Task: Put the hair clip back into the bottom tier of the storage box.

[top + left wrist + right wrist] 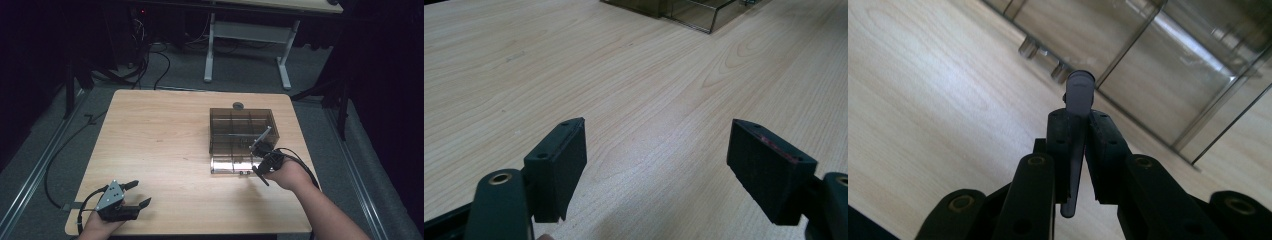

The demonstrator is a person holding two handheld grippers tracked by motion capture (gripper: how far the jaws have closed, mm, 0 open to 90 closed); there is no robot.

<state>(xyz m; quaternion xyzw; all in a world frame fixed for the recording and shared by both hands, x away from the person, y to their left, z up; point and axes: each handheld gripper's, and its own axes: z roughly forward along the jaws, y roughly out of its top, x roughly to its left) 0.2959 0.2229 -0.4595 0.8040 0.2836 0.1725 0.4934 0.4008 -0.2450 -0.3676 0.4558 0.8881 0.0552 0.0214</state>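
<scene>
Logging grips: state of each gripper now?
Left gripper: open, empty.
Right gripper: shut on a thin grey divider strip.

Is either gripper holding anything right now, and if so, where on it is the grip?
The right gripper is shut on a thin grey divider strip, clamped edge-on partway along, one end jutting past the jaws. The left gripper is open, holding nothing.

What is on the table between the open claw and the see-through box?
Nothing. The high view shows bare wooden table between the left gripper and the compartment box; the left gripper view shows the same.
</scene>
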